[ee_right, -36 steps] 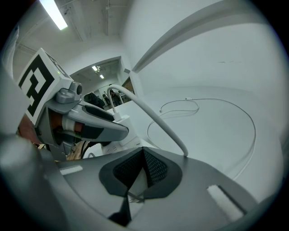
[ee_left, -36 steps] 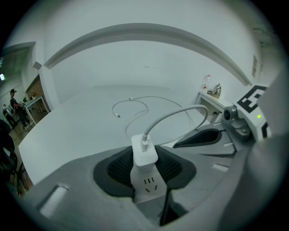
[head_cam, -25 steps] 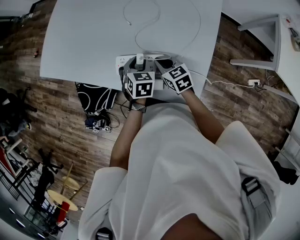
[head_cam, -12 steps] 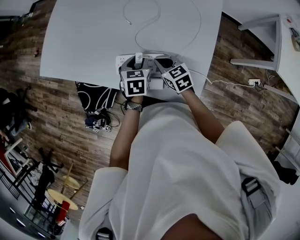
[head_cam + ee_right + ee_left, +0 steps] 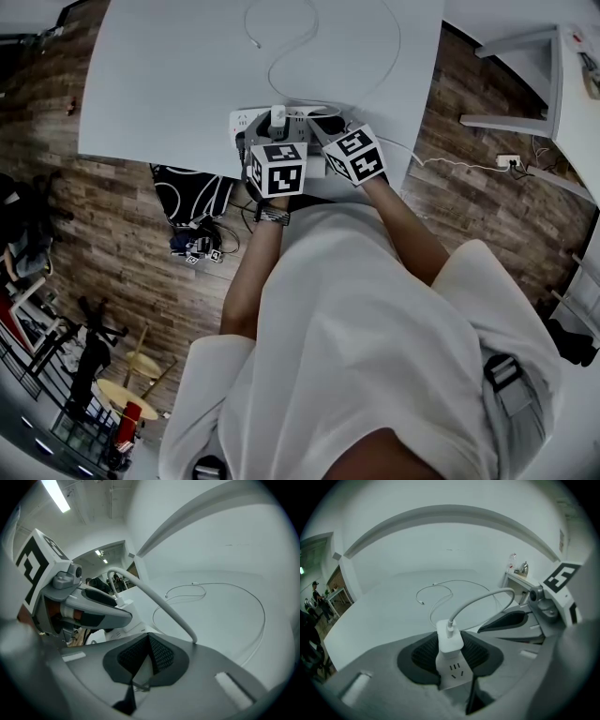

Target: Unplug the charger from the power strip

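A white charger (image 5: 449,639) stands plugged into a white power strip (image 5: 455,671) near the front edge of the white table (image 5: 169,84). Its cable (image 5: 478,599) arches up to the right and loops away over the tabletop. My left gripper (image 5: 450,641) is shut on the charger, with a dark pad against each side of it. In the head view the left gripper (image 5: 278,131) sits over the strip (image 5: 244,120). My right gripper (image 5: 149,641) is just to its right, fingertips together; whether it presses on the strip is hidden. The cable (image 5: 159,604) passes behind it.
The table's front edge runs just below the strip. A dark bag (image 5: 192,197) and cables lie on the wood floor beneath. A second white table (image 5: 525,84) stands at the right, with a floor socket (image 5: 507,165) nearby. The person's torso fills the lower head view.
The left gripper's marker cube tipped a little half a second ago and is back as before. The right gripper, the charger and the strip have not moved.
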`<state>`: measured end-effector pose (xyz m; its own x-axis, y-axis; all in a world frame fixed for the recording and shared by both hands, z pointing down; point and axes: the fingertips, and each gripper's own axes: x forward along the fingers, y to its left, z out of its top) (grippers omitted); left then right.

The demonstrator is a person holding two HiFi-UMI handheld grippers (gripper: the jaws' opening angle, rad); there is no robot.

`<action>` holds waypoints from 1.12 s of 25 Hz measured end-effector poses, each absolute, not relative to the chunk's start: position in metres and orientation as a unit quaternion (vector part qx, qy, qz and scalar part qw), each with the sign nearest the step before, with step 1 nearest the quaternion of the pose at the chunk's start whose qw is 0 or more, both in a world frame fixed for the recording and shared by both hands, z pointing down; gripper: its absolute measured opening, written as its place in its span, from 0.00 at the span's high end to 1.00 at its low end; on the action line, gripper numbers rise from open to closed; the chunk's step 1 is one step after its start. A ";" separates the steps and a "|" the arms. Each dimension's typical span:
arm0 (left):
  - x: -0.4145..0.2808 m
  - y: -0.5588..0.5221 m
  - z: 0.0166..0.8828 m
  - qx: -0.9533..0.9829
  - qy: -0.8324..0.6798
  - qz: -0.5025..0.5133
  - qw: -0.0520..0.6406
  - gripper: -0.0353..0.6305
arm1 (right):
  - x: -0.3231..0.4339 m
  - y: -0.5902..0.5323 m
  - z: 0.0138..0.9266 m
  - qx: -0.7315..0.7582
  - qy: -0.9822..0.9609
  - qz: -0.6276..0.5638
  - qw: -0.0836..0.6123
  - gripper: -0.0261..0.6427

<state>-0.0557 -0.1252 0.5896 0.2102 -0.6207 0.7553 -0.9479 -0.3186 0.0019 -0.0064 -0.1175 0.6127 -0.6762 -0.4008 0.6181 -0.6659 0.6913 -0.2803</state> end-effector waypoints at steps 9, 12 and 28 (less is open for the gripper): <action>-0.056 -0.126 0.590 0.740 -0.528 0.337 0.245 0.72 | -0.007 -0.118 0.613 0.305 -0.880 0.250 0.266 0.96; -0.058 -0.126 0.590 0.741 -0.529 0.314 0.268 0.72 | -0.006 -0.117 0.613 0.305 -0.880 0.249 0.267 0.96; -0.060 -0.127 0.590 0.736 -0.533 0.308 0.281 0.72 | -0.008 -0.117 0.612 0.304 -0.880 0.245 0.269 0.96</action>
